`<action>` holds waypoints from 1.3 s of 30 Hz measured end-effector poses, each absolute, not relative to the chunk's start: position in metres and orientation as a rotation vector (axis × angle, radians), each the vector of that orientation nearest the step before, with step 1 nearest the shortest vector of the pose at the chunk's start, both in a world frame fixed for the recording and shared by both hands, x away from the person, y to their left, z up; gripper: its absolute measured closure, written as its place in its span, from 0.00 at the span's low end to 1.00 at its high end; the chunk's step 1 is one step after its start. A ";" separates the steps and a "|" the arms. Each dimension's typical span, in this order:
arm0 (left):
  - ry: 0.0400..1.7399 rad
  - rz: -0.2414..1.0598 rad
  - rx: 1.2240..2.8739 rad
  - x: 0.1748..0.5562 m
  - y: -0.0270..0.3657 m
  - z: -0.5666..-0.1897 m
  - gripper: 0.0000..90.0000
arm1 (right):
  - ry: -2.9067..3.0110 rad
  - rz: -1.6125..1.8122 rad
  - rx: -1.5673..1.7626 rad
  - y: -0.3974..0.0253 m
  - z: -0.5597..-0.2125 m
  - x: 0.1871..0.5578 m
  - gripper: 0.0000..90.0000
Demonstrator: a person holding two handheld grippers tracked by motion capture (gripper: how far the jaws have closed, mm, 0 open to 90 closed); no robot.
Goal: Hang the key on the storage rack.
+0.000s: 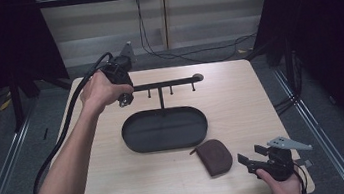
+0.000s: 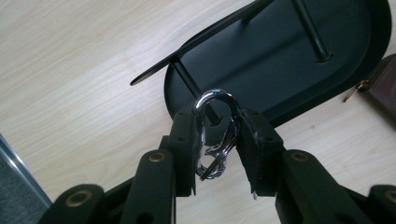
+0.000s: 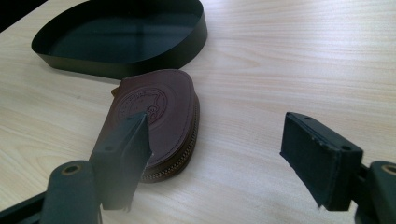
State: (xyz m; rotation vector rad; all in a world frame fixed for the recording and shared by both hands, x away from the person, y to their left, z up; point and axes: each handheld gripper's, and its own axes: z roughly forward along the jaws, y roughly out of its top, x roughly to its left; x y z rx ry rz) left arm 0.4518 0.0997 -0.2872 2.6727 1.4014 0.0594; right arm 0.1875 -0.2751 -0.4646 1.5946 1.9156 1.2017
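My left gripper (image 1: 124,95) hovers at the left end of the black hook stand's crossbar (image 1: 168,83), above the far left of the table. In the left gripper view its jaws are shut on a silver snap-hook clasp (image 2: 215,135), with the left gripper (image 2: 217,140) just above the stand's leftmost peg (image 2: 194,86). The stand rises from a black oval tray (image 1: 164,129). A brown leather zip pouch (image 1: 214,156) lies in front of the tray. My right gripper (image 1: 250,160) stands open just right of the brown pouch (image 3: 156,116), near the front edge; the right gripper (image 3: 219,154) holds nothing.
The wooden table (image 1: 231,99) has bare surface to the right of the tray and at the front left. Several short pegs (image 1: 171,90) hang under the crossbar. Black cables (image 1: 184,52) lie on the floor behind the table.
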 end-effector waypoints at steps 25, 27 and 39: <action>1.424 0.081 2.649 0.451 0.099 -0.290 0.75 | 1.916 1.202 1.594 -0.275 -0.465 0.187 0.26; 1.430 0.083 2.651 0.451 0.100 -0.291 0.75 | 1.915 1.203 1.595 -0.275 -0.465 0.188 0.26; 1.448 0.062 2.619 0.452 0.102 -0.293 0.75 | 1.919 1.204 1.594 -0.275 -0.465 0.188 0.26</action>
